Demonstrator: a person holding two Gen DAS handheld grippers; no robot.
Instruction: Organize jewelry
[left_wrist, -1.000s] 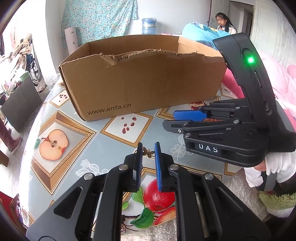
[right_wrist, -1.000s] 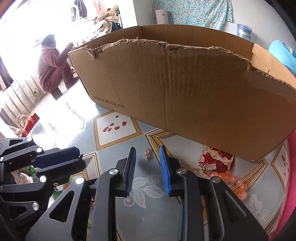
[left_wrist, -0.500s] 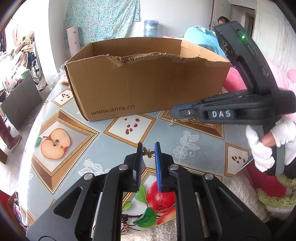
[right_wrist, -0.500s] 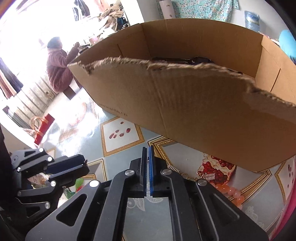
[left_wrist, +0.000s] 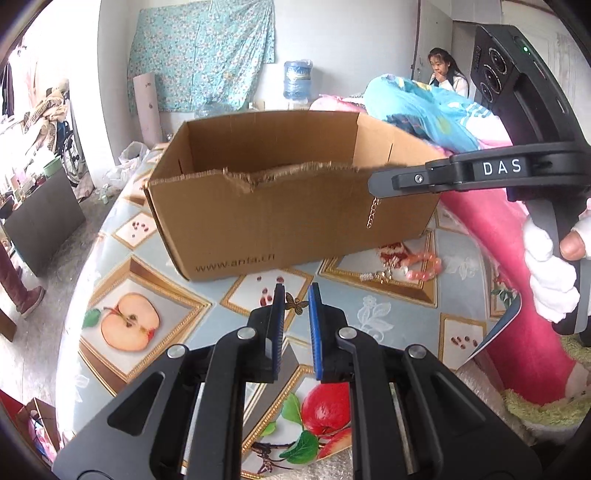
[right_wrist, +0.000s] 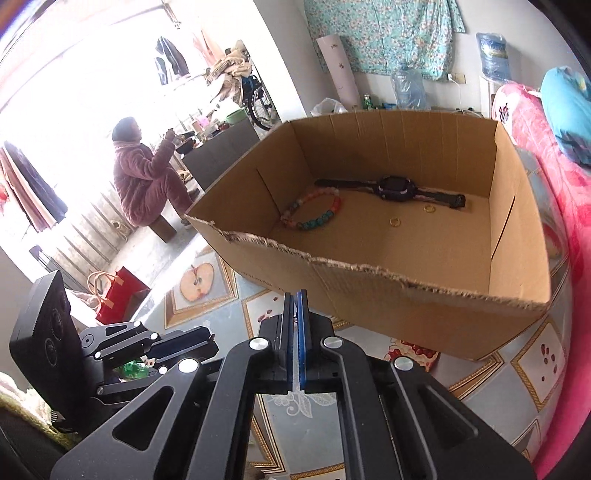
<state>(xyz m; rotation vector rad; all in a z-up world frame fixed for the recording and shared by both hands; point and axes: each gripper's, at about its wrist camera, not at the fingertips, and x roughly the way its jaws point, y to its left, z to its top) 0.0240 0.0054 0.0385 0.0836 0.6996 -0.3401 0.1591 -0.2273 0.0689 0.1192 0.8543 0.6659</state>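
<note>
Right gripper (right_wrist: 294, 306): fingers pressed together on a thin gold chain (left_wrist: 372, 213). In the left view the chain hangs from the tips, in front of the near wall of the cardboard box (left_wrist: 288, 225), clear of the tabletop (left_wrist: 391, 317). In the right view almost nothing of it shows between the pads. The fingers have just been closing, with the chain between them.

Left gripper (left_wrist: 296, 300): fingers nearly closed, a narrow gap left, nothing in it. It hovers over the tabletop on the near side of the box.

Already inside the box, seen from the right wrist:
- beaded bracelet (right_wrist: 313, 213), left part of the floor
- black watch (right_wrist: 393, 189), laid flat along the far wall
- two small gold rings (right_wrist: 395, 222), loose near the middle, the second (right_wrist: 429, 208) a little further right

Still out on the tabletop, just in front of the box's near right corner:
- string of pink beads (left_wrist: 424, 265)
- small gold piece (left_wrist: 382, 275) beside it; I cannot tell what kind

Judgement: task somewhat past halfway. Four items are boxed, one is in my right fingers above rim height but not yet over the opening, and at least two remain outside. Next the chain needs carrying over the torn near edge and letting go over a bare patch of floor, away from the bracelet so they do not tangle.
</note>
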